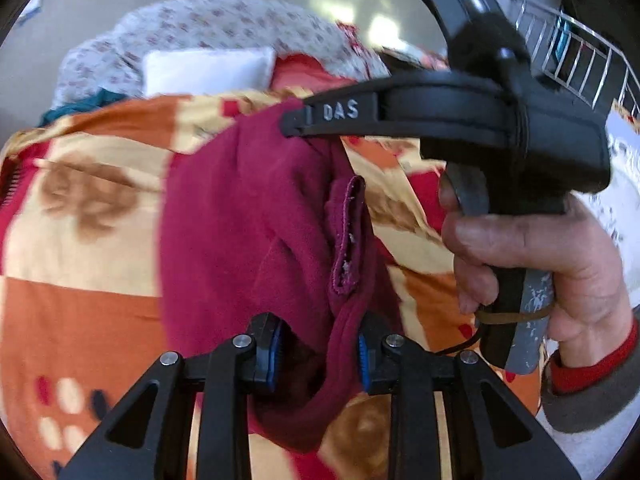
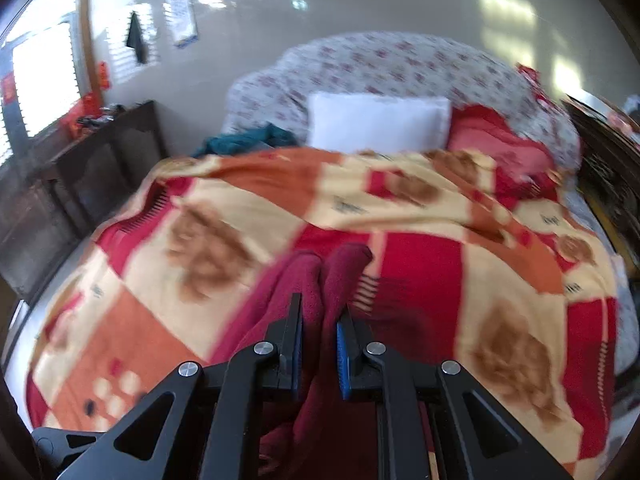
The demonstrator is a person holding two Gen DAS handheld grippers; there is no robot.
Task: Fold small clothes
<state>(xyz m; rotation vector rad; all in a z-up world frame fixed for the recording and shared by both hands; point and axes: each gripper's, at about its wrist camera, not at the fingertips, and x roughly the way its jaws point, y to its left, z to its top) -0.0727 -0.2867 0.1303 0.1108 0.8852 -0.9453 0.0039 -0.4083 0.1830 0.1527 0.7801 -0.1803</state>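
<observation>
A small maroon garment (image 1: 248, 232) hangs in the air over a bed with a red, orange and cream blanket (image 1: 80, 240). My right gripper (image 1: 294, 124) shows in the left wrist view, shut on the garment's upper edge. My left gripper (image 1: 320, 354) has its jaws apart with a fold of the maroon cloth hanging between them, close to the right pad. In the right wrist view the maroon garment (image 2: 312, 280) runs between the jaws of my right gripper (image 2: 319, 336), which pinch it, and its two legs lie forward on the blanket (image 2: 400, 208).
A white pillow (image 2: 378, 122), a teal cloth (image 2: 248, 138) and a floral quilt (image 2: 400, 60) lie at the head of the bed. A dark wooden cabinet (image 2: 80, 168) stands left of the bed. A metal rail (image 1: 576, 52) is at the right.
</observation>
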